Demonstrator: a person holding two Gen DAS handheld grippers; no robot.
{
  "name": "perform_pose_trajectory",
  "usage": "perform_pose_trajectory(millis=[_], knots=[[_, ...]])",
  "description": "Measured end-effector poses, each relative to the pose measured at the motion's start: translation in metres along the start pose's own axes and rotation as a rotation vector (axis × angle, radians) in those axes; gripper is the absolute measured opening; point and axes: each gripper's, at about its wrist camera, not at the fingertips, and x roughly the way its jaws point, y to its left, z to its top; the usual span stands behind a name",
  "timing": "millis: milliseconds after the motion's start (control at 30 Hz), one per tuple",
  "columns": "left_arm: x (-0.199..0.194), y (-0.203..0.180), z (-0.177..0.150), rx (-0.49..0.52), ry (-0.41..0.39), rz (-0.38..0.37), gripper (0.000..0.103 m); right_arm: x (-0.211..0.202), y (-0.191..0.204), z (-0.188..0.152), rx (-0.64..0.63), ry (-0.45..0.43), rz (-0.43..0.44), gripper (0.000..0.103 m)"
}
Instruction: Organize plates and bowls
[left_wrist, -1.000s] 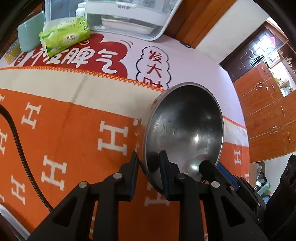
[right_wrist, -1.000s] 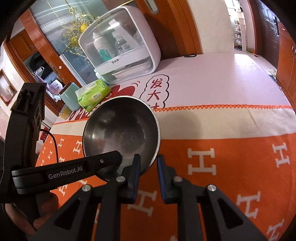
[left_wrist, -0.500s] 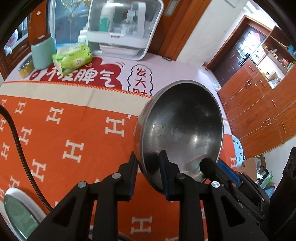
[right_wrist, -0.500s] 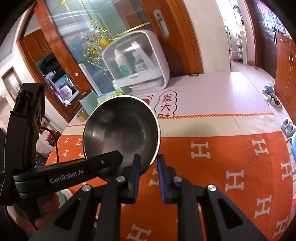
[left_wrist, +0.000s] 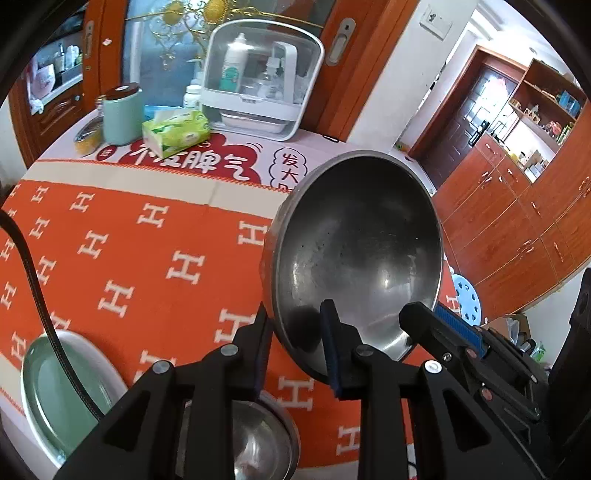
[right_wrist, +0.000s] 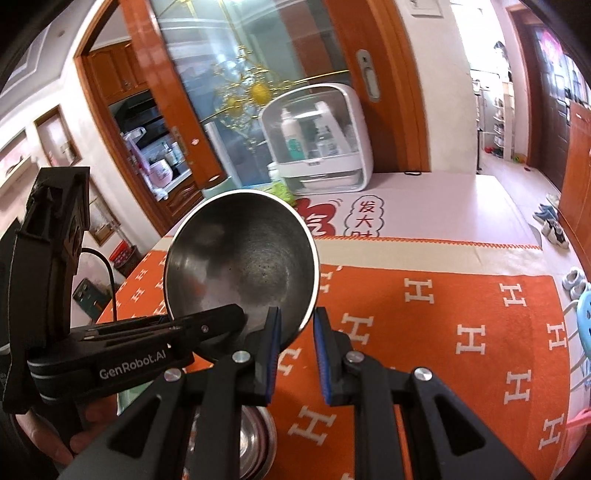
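- Above the orange table: I hold one steel bowl (left_wrist: 354, 258) clear of the orange cloth (left_wrist: 147, 258), tilted so its hollow faces both cameras, with a gripper on each side of its rim.
- My left gripper (left_wrist: 295, 343) has the near rim between its pads; its jaws are opening a little at this moment, though the rim sits between them and the pads look to be in contact.
- My right gripper (right_wrist: 295, 339) is clamped on the opposite rim, jaws drawn close with the thin metal edge pinched between the blue pads.
- Below the lifted bowl, a second steel bowl (left_wrist: 255, 443) sits on the cloth near the table's front edge, and a pale green plate (left_wrist: 55, 398) lies beside it to the left.
- Handling, as I judge it: thin stamped steel, light and rigid, so it will not flex or break, but the polished wall is slick and curves away from flat pads.
- The rim is the only honest purchase; a pinch deep over the lip, pads square across the edge, should resist the bowl swinging down.
- With one side loosening, I expect the bowl to pivot about the remaining grip and perhaps clatter onto the bowl underneath.
- Further back stand a tissue pack (left_wrist: 175, 131), a green canister (left_wrist: 122, 114) and a white storage box (left_wrist: 258, 99), well apart from the work.
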Motion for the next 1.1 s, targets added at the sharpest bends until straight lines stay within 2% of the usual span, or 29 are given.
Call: perform_pose_trajectory(millis=[267,500,833,1100], knots=[[-0.029,0.022,-0.039,-0.067,-0.013,0.020,0.023,-0.009,0.033,-0.023,-0.085,0.054,0.047,0.018],[-0.040,0.038,-0.069,-0.124,0.015,0.043,0.024,-0.008,0.051,-0.042,-0.134,0.118,0.078,0.018],[-0.030,0.052,-0.106,-0.183,0.114,0.070,0.024,0.003,0.058,-0.073,-0.136,0.244,0.086,0.018],[-0.021,0.058,-0.128,-0.204,0.172,0.085,0.025,0.011,0.060,-0.093,-0.129,0.313,0.079,0.018]])
